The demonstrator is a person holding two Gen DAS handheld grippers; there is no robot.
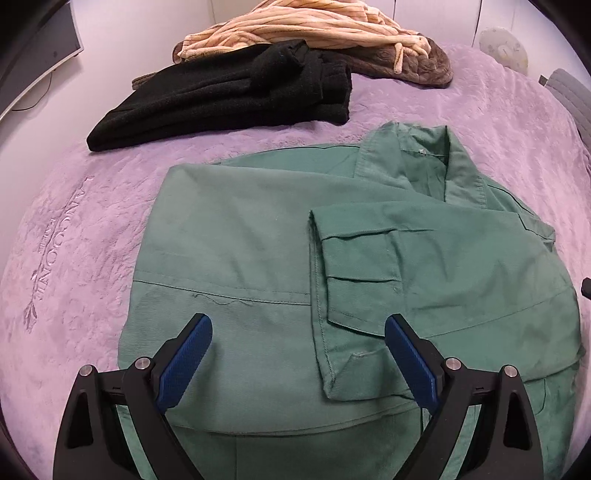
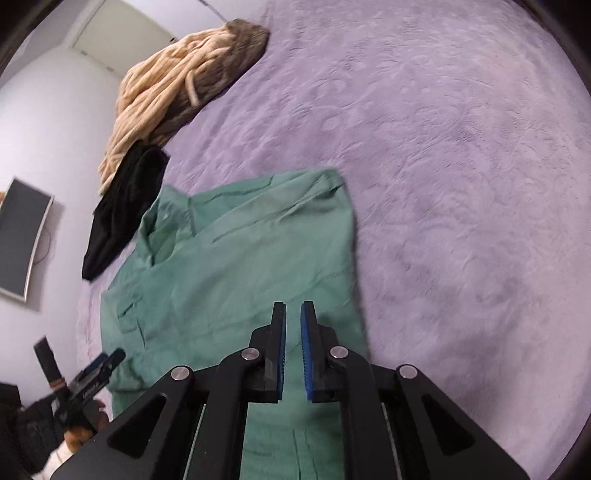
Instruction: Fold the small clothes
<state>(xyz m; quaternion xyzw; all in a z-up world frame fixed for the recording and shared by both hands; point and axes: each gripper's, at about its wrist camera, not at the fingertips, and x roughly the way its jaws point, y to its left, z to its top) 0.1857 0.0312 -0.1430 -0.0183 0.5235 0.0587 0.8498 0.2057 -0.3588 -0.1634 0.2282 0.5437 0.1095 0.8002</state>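
A green shirt (image 1: pixel 258 236) lies flat on the purple bedspread (image 1: pixel 74 229), collar (image 1: pixel 436 155) at the far side. One sleeve (image 1: pixel 369 266) is folded across its front. My left gripper (image 1: pixel 297 323) hovers open over the shirt's near part, blue pads (image 1: pixel 188 362) wide apart and nothing between them. In the right wrist view the same shirt (image 2: pixel 240 258) runs away to the left. My right gripper (image 2: pixel 293 308) hangs above the shirt's right edge, its jaws only a narrow slit apart and no cloth pinched between them.
A folded black garment (image 1: pixel 229 99) lies beyond the shirt, with a beige striped garment (image 1: pixel 303 26) on a brown one (image 1: pixel 424 62) behind it. A dark monitor (image 2: pixel 22 236) hangs on the wall. A pale round object (image 1: pixel 502 44) sits at the far right.
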